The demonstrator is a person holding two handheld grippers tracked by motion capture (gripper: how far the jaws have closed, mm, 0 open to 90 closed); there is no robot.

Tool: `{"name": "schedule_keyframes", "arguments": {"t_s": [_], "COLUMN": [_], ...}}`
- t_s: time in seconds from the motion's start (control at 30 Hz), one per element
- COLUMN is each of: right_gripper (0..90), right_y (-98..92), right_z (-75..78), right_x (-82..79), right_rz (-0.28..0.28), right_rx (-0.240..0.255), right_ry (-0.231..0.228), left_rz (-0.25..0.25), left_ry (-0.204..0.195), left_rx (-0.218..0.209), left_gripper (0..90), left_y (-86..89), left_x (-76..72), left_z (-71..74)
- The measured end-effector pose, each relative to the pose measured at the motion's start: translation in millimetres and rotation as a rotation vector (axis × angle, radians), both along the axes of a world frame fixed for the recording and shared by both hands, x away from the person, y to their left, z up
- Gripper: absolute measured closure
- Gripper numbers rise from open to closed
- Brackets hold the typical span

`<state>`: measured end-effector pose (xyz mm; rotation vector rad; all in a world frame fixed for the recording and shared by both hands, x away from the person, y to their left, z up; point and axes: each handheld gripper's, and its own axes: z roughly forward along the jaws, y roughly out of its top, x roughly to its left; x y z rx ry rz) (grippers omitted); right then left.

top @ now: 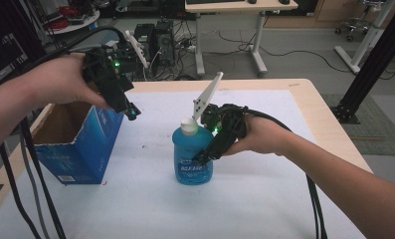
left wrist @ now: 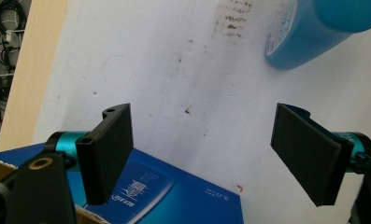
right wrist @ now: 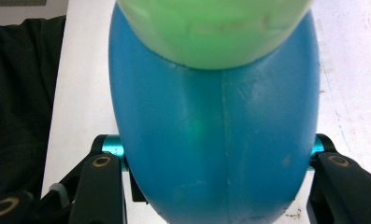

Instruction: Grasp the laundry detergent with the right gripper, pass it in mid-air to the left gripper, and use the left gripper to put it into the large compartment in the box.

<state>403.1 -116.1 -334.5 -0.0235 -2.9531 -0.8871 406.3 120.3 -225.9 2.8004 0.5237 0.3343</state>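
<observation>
So the blue bottle [top: 193, 157] is standing upright on the white mat [top: 264, 199], roughly mid-table, white cap [top: 189, 125] on top and a label facing the camera side. The right gripper [top: 205, 158] comes at it from the right and its jaws are clamped around the bottle's body, about label height; in the right gripper view the blue plastic [right wrist: 220, 154] bulges out between the two jaws, pressed against both. The person's right hand [top: 259, 135] is wrapped around that gripper just right of the bottle. Left of the bottle, and a bit farther back, there's an open blue box [top: 80, 144] sitting on the mat's left edge, flaps up. The left gripper [top: 129, 110] hangs in the air over the box's right wall, up and left of the bottle, not touching anything. Its jaws are spread wide with nothing between them, just stained mat and the box's corner [left wrist: 174, 196] below, with the bottle [left wrist: 309, 32] off in the upper right of that view.
</observation>
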Motion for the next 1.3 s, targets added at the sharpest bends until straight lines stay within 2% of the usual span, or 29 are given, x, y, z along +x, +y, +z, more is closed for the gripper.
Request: {"name": "schedule_keyframes", "arguments": {"t_s": [0.2,0.23,0.4,0.63,0.77,0.93,1.0,1.17,1.3], "right_gripper": [45.1,45.3,45.6,45.7,45.7,45.8,45.9,46.0,46.1], "right_y": [-1.1,-2.8,-7.0,-10.9,-9.4,-5.4,-3.5,2.1,5.8], "right_z": [0.3,2.2,9.5,35.1,52.6,70.7,76.7,88.2,94.4], "right_x": [1.5,2.6,4.3,8.8,12.7,15.3,15.8,15.2,15.1], "right_rz": [-0.005,-0.008,-0.015,-0.012,-0.010,0.003,0.006,0.023,0.029], "right_rx": [0.003,-0.007,-0.003,0.017,0.018,0.023,0.026,0.031,0.029], "right_ry": [0.004,0.010,0.015,0.018,0.011,-0.002,-0.003,-0.008,-0.016], "left_rz": [-0.011,-0.030,-0.061,-0.142,-0.185,-0.223,-0.228,-0.271,-0.287], "left_ry": [0.005,0.010,0.024,0.054,0.057,0.062,0.069,0.083,0.097], "left_rx": [0.001,0.001,-0.013,-0.041,-0.067,-0.078,-0.094,-0.090,-0.111], "left_gripper": [21.3,21.3,21.3,21.3,21.2,21.3,21.3,21.3,21.3], "left_y": [0.2,0.0,-2.5,-14.0,-21.9,-33.4,-37.8,-50.3,-58.3], "left_x": [-2.0,-2.8,-4.2,-7.3,-8.2,-8.9,-9.6,-9.2,-10.1], "left_z": [2.1,5.0,9.2,24.9,39.5,53.2,55.8,58.8,58.1]}}
